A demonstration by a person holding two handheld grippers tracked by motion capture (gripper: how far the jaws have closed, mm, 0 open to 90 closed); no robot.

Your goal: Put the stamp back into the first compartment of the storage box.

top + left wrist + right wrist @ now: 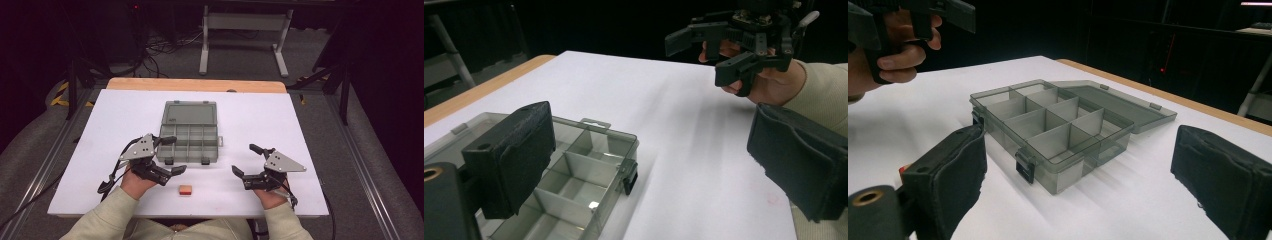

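A smoky-grey plastic compartment box [190,134] lies open at the middle of the white table [280,120], its lid [190,112] folded flat to the far side. Its compartments [1048,122] look empty. A small orange-red block [185,189] sits near the front edge, between my hands. My left gripper [176,155] is open at the box's near left corner [624,170], holding nothing. My right gripper [244,160] is open too, to the right of the box and apart from it. In the right gripper view the block's edge [901,170] peeks out behind a jaw.
A wooden strip [195,84] borders the table's far edge. Beyond it stand a white metal frame [245,30] and floor cables [160,47]. Metal rails [55,150] run along both sides. Bare white surface stretches right of the box.
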